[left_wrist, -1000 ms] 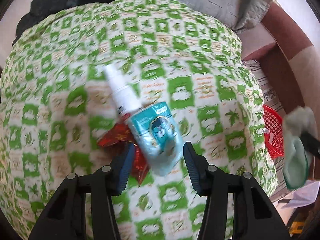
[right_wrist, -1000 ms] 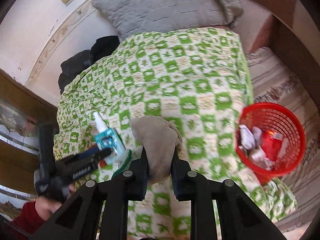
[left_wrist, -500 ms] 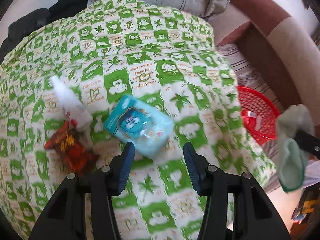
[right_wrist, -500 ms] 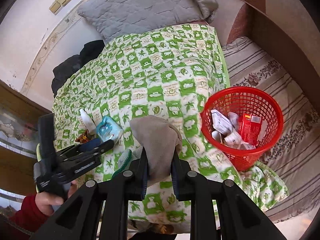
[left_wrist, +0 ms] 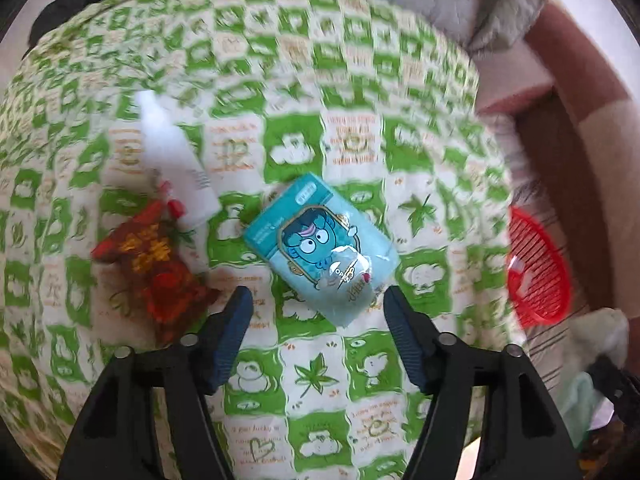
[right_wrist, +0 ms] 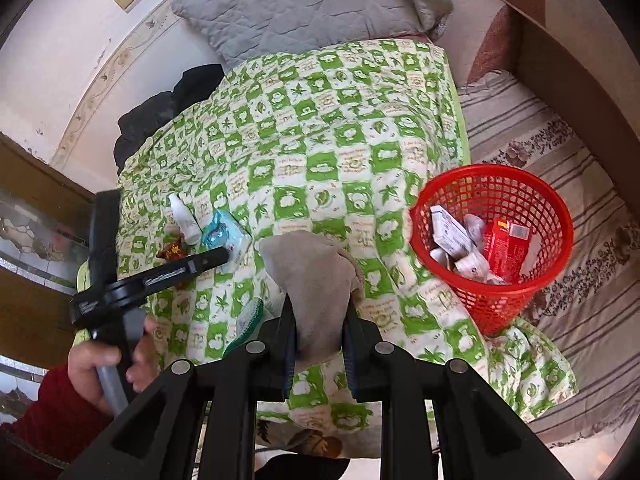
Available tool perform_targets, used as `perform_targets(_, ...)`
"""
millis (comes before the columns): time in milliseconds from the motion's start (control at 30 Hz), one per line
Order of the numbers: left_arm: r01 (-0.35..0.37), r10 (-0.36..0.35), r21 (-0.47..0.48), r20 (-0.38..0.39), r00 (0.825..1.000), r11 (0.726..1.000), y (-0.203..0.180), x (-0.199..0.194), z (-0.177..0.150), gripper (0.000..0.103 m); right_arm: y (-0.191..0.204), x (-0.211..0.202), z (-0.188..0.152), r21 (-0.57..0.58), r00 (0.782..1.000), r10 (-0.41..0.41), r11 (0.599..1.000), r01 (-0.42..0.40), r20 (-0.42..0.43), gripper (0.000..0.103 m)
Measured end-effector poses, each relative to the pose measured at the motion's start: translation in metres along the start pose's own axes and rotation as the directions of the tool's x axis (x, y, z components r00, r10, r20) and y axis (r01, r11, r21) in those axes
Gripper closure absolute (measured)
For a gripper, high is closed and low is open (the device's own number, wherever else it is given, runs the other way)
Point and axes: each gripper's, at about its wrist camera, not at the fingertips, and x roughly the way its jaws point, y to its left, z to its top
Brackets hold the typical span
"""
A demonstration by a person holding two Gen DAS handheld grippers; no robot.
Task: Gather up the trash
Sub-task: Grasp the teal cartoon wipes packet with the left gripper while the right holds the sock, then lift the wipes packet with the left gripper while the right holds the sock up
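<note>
A: Trash lies on the green checked blanket [left_wrist: 352, 416]: a blue tissue pack [left_wrist: 320, 248], a red wrapper [left_wrist: 152, 272] and a white bottle [left_wrist: 176, 160].

B: Are they touching?

A: The bottle touches the wrapper. The pack is just beside them, apart.

B: What do the left tongs [left_wrist: 316, 312] do?

A: They are spread wide, empty, with the near end of the pack between the tips. The wrapper is just outside the left tip.

B: And the right tongs [right_wrist: 320, 320]?

A: They squeeze a grey cloth [right_wrist: 312, 276].

B: Where is the bin?

A: The red basket [right_wrist: 496, 184] stands on the striped bed at the blanket's edge, with boxes and papers inside. A grey pillow [right_wrist: 304, 4] and dark clothes [right_wrist: 160, 120] lie far back.
</note>
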Motion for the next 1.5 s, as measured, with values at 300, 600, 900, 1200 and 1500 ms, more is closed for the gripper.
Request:
perform_targets(300, 0.055, -0.061, -0.224, -0.021, 0.998, 0.973, 0.004, 0.019, 0.022, 0.032, -0.021, -0.009, -0.011, 0.023, 1.0, -0.022, 0.999, 0.022, -0.002, 0.082)
perform_targets(600, -0.032, 0.038, -0.118, 0.042, 0.998, 0.992, -0.012, 0.017, 0.005, 0.063, -0.023, -0.01, -0.014, 0.014, 1.0, -0.014, 1.0, 0.014, -0.006, 0.082)
perform_targets(900, -0.084, 0.086, -0.021, 0.154, 0.984, 0.996, -0.003, -0.044, -0.043, 0.065, 0.007, 0.004, -0.003, -0.067, 1.0, 0.011, 0.998, -0.012, -0.02, 0.082)
perform_targets(1200, -0.138, 0.144, -0.042, 0.236, 0.961, 0.99, 0.021, -0.107, -0.087, 0.065, 0.054, 0.015, -0.002, -0.174, 0.998, 0.055, 0.983, -0.059, -0.031, 0.082)
perform_targets(1500, -0.212, 0.214, -0.038, 0.294, 0.932, 0.976, 0.03, -0.144, -0.105, 0.065, 0.086, 0.006, -0.004, -0.229, 0.996, 0.093, 0.969, -0.091, -0.001, 0.082)
